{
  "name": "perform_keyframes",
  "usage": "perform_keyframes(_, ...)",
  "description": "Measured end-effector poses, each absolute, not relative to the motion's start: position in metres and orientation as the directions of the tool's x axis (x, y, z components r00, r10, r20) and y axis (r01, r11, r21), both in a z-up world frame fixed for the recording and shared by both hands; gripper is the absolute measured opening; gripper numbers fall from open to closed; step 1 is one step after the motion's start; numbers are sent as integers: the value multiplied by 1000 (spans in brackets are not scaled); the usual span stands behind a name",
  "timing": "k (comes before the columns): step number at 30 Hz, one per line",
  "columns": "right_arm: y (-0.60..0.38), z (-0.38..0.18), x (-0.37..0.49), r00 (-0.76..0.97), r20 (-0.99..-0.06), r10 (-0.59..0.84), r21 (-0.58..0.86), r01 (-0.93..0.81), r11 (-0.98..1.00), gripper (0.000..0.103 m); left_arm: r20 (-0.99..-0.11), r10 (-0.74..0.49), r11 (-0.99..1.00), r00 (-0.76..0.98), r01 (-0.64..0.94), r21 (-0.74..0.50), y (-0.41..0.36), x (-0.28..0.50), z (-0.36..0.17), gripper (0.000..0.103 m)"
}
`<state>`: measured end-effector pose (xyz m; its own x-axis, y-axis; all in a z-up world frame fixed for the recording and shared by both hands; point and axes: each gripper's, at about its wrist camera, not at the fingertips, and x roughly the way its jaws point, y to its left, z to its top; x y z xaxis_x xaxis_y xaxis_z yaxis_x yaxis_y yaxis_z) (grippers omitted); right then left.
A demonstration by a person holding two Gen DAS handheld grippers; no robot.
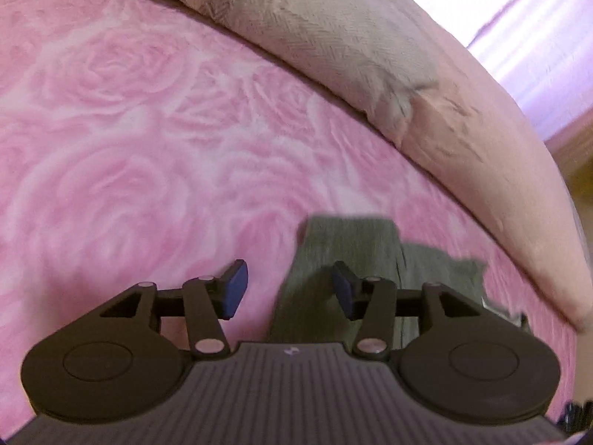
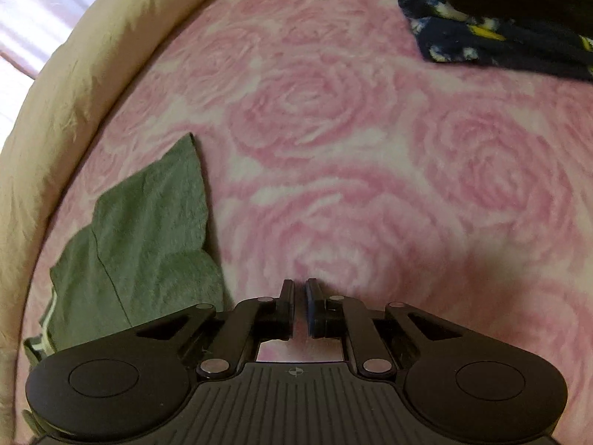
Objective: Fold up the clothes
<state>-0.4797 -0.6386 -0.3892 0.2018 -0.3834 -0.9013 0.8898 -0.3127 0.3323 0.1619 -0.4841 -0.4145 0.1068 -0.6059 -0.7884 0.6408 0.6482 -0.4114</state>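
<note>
An olive green garment [image 1: 344,259] lies crumpled on the pink rose-pattern blanket [image 1: 129,129]. In the left wrist view my left gripper [image 1: 291,289] hangs open just above its near end, the right finger over the cloth, holding nothing. In the right wrist view the same green garment [image 2: 148,230] lies at the lower left, with a striped edge near the frame's border. My right gripper [image 2: 300,306] is nearly shut and empty over the bare blanket [image 2: 352,148], to the right of the garment.
A beige duvet or pillow [image 1: 426,104] runs along the far edge of the bed; it also shows in the right wrist view [image 2: 66,92]. A dark blue patterned garment [image 2: 500,37] lies at the upper right. A bright curtain [image 1: 537,29] is behind.
</note>
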Motion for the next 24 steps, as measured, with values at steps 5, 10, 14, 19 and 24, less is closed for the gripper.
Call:
perform_keyframes(5,-631,-390,-480,212,-890,-405,347,890,-296,9,-788,-583,589,198,771,-242,-485,136,-398,0)
perform_keyframes(10,-628,-388,-481,218,-888,-405,352,889,-292,9,-717,-529,696,454,716,-60,-440,133,-366,0)
perform_keyframes(14,-628,-390,-480,215,-885,-414,347,896,-278,9,-763,-591,683,261,665,-301,-421,157,-371,21)
perform_keyframes(19,-627,-392,-480,210,-880,-425,351,891,-287,9,-759,-640,618,122,668,-414,-458,159,-390,43)
perform_keyframes(24,-627,-392,-481,214,-880,-425,353,893,-280,9,-823,-540,549,174,814,-188,-508,134,-408,18)
